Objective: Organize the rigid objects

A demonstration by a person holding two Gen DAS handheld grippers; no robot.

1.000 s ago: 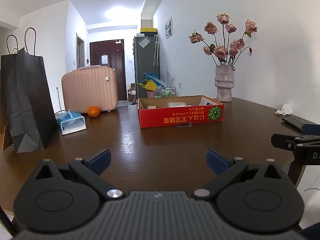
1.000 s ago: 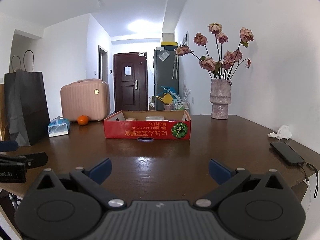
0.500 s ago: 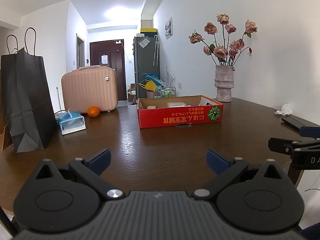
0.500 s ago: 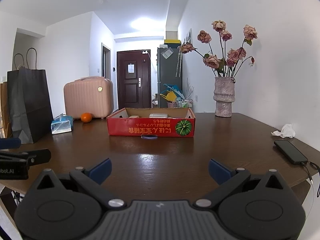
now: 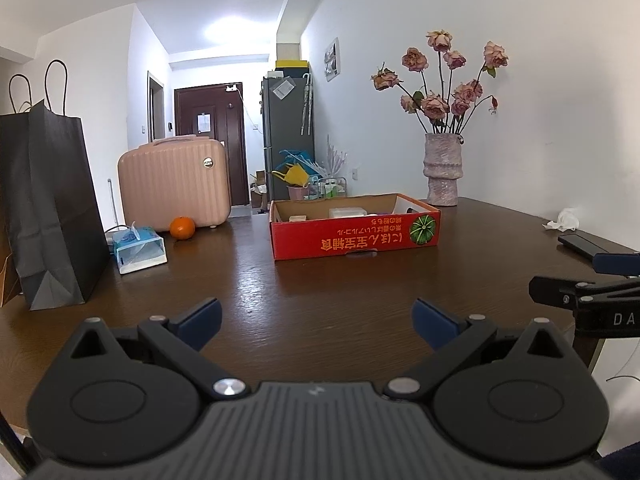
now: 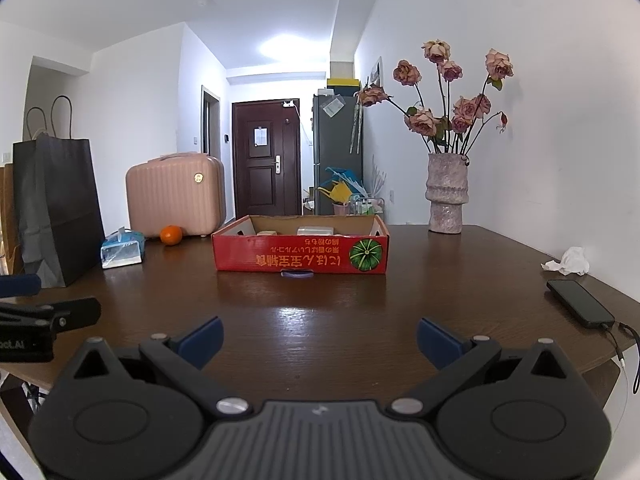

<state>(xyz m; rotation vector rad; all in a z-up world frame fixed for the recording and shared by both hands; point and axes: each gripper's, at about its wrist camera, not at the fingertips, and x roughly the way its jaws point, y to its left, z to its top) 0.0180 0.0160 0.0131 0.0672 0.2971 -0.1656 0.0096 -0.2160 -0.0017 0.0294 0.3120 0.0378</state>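
Both hand-held grippers hang level over the near edge of the dark brown wooden surface (image 5: 320,280), side by side. The left hand-held gripper (image 5: 316,318) and the right hand-held gripper (image 6: 318,336) have their jaws spread, holding nothing. Bare wood lies between them and the red cardboard box (image 6: 300,250), which holds small pale blocks. Only the right view shows the black phone's (image 6: 580,309) cable, right of the box.

The left gripper (image 5: 316,318) is hanging over the brown table (image 5: 320,296) with its blue fingers (image 5: 200,316) spread wide apart. Far ahead, a red box (image 5: 354,236) is sitting. An orange (image 5: 182,227) is lying left, near a pink suitcase (image 5: 174,184).
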